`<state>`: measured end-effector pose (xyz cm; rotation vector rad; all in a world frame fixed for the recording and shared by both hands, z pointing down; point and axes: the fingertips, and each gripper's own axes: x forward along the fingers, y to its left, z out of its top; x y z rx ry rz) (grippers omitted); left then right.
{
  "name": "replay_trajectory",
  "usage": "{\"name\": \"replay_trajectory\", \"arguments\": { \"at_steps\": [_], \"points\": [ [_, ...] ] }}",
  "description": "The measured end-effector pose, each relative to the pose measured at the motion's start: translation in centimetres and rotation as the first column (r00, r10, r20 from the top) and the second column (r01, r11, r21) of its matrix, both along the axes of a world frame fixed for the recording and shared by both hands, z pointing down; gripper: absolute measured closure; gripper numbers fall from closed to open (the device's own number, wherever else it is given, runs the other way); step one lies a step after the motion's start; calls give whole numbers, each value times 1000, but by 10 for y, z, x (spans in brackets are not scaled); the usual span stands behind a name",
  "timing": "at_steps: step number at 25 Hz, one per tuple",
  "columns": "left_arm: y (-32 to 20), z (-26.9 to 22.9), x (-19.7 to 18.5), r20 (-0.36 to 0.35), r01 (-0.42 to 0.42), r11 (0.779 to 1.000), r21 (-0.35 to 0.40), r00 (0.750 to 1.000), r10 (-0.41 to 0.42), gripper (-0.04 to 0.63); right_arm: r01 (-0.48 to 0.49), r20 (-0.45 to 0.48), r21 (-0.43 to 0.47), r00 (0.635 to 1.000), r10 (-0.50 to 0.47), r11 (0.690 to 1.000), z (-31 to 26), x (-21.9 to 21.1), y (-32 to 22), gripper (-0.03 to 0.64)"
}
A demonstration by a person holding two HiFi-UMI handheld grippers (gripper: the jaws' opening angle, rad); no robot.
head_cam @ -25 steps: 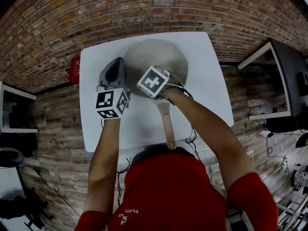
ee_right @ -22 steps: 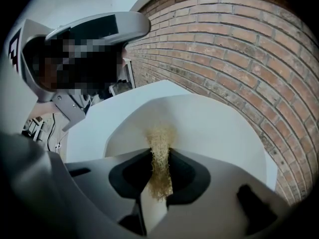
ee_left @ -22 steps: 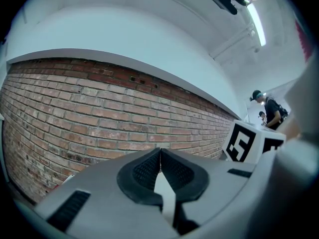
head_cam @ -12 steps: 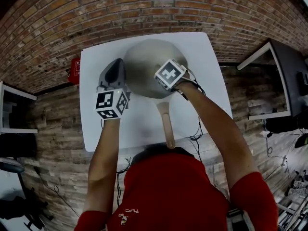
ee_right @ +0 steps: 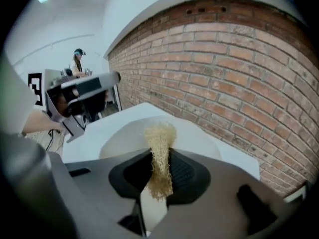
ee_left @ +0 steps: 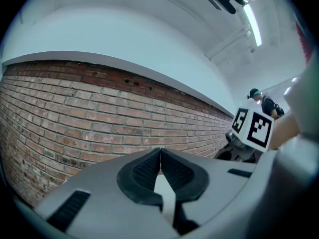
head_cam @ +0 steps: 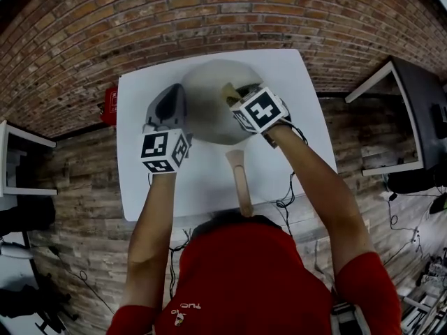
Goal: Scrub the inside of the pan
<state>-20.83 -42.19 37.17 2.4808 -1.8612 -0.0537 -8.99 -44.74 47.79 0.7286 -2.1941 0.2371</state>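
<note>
A round grey pan [head_cam: 207, 110] lies at the far middle of the white table [head_cam: 293, 117], its wooden handle [head_cam: 242, 185] pointing toward me. My right gripper [head_cam: 236, 93] is over the pan's right half, shut on a yellow fibrous scrubber [head_cam: 230, 91]. In the right gripper view the scrubber [ee_right: 160, 133] sticks up from between the jaws of my right gripper [ee_right: 160, 158], above the pan [ee_right: 122, 136]. My left gripper [head_cam: 168, 98] sits at the pan's left rim. In the left gripper view my left gripper [ee_left: 160, 158] has its jaws pressed together with nothing between them.
A brick wall runs behind the table's far edge. A red object [head_cam: 110, 102] sits off the table's left side. A dark desk [head_cam: 419, 110] stands to the right. The near table surface around the handle is bare white.
My right gripper has moved right and farther away across the pan, and the scrubber now shows at its tip. The left gripper and pan have stayed put.
</note>
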Motion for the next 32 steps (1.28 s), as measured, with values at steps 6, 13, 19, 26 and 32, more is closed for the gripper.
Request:
{"name": "replay_trajectory", "arguments": {
  "at_steps": [6,13,19,26,32],
  "points": [
    [11,-41,19,-21,-23,998,54,999,24,580,-13,369,244,926,-80,970,-101,-17,21,531],
    [30,-72,51,-23,-77,993,85,997,79,580,-87,577,396,798,-173,914,-170,-8,58,531],
    [45,-75,69,-22,-100,992,79,995,102,580,-165,644,415,748,-161,895,-180,10,77,531],
    [52,-75,81,-10,-116,990,83,993,117,580,-176,647,418,746,-156,892,-174,17,89,531],
    [52,-73,85,-4,-118,990,76,993,119,580,-185,651,412,745,-146,892,-177,24,87,531]
  ]
}}
